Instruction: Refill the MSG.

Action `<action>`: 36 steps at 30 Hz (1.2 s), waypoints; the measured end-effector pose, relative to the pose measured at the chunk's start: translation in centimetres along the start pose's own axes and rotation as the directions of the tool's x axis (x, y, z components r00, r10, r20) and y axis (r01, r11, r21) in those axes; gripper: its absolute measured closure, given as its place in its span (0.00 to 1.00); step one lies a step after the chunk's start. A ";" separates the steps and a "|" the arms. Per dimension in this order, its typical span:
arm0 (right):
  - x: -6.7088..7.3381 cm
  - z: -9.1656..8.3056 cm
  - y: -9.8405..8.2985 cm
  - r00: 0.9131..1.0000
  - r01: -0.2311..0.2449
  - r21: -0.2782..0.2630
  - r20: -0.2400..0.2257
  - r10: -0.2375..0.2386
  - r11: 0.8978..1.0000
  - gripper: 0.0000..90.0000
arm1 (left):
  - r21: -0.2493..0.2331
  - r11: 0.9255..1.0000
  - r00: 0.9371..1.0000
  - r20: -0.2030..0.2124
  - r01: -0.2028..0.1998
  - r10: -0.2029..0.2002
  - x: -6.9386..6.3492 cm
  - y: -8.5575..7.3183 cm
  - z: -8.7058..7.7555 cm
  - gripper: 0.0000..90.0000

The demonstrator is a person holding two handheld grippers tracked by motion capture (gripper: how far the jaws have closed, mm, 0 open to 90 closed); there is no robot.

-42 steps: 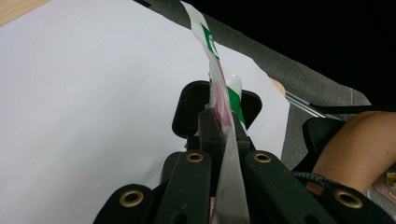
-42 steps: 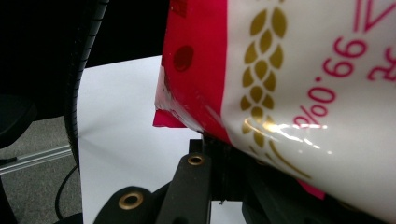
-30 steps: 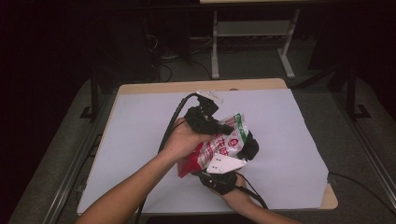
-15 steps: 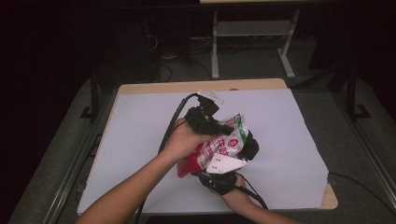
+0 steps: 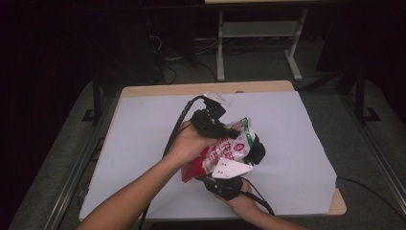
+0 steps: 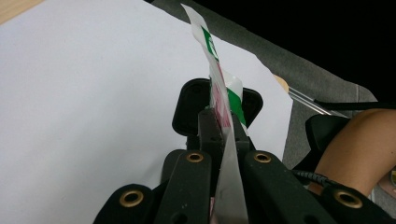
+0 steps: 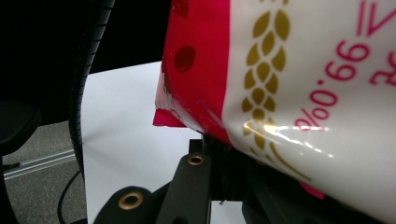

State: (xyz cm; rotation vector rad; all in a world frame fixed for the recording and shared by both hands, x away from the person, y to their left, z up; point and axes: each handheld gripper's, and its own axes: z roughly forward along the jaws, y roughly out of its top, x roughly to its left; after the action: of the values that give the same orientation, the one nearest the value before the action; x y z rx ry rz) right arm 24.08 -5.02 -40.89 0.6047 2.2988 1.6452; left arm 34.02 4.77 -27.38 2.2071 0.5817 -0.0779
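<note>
Your desk (image 5: 143, 124), covered by a white sheet (image 5: 297, 143), fills the middle of the high view, with grey floor around it. Above the sheet's near centre you hold a red, white and green snack bag (image 5: 230, 148) between both tools, lifted off the sheet. Your left gripper (image 5: 229, 133) comes in over the bag's upper edge; in the left gripper view its fingers (image 6: 208, 128) are pressed together on the thin green-and-white seam of the bag, which stands on edge between them. Your right gripper (image 5: 256, 152) grips the bag from the near side; in the right gripper view its fingers (image 7: 219, 163) pinch the bag's lower red edge.
</note>
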 end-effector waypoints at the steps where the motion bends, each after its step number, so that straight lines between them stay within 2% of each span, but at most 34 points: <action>1: 0.0 0.0 0.0 1.000 0.000 -0.003 0.002 0.000 1.000 1.00 | 0.001 1.000 1.000 0.000 -0.001 0.001 0.0 0.0 0.0 1.00; 25: 0.0 0.0 0.1 1.000 -0.009 -0.019 0.002 0.009 1.000 1.00 | 0.009 1.000 1.000 -0.012 -0.007 0.007 -0.2 0.3 0.2 1.00; 29: 0.0 -0.1 0.1 1.000 -0.009 -0.022 0.005 0.009 1.000 1.00 | 0.014 1.000 1.000 -0.013 -0.020 0.021 -0.2 0.4 0.2 1.00; 36: -0.1 -0.1 0.1 1.000 -0.010 -0.021 0.006 0.010 1.000 1.00 | 0.012 1.000 1.000 -0.011 -0.011 0.011 -0.3 0.4 0.3 1.00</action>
State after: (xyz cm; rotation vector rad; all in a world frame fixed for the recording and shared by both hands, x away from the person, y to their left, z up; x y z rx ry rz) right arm 24.10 -5.12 -40.80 0.6166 2.2750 1.6679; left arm 33.99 4.20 -27.24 2.2236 0.5767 -0.0641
